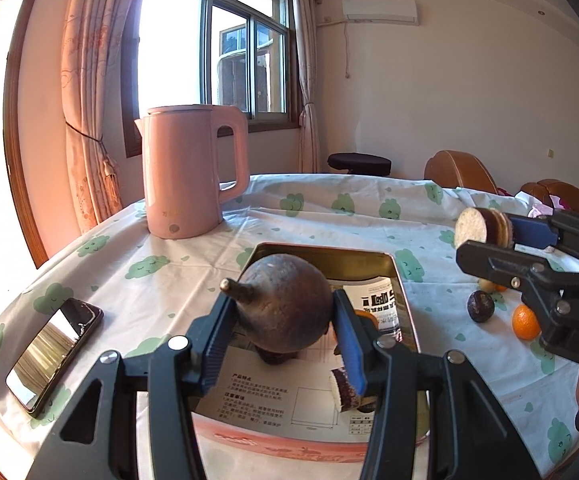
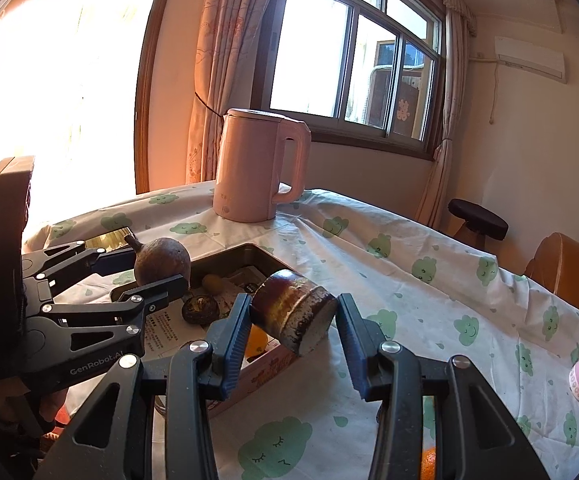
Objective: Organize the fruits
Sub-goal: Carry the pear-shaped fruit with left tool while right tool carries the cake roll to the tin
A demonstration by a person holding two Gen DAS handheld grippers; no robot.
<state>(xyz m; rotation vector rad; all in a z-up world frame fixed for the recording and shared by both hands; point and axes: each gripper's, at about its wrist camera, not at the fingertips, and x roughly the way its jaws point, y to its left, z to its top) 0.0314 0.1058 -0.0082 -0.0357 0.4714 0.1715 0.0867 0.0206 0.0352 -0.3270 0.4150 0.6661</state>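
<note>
While the left claw (image 1: 285, 320) clamps a brown round fruit (image 1: 285, 304) at centre frame, the right claw (image 2: 291, 330) grips a sugarcane chunk (image 2: 293, 312) over the tin tray (image 2: 249, 254).

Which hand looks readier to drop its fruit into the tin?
Probably the left gripper: its brown round fruit already hangs over the tin. The right gripper holds its cut chunk beside it.

Kettle (image 1: 193, 172) sits behind the tin tray (image 1: 403, 300), phone (image 1: 55, 354) off to its left, loose fruit (image 1: 480, 306) on its right.
</note>
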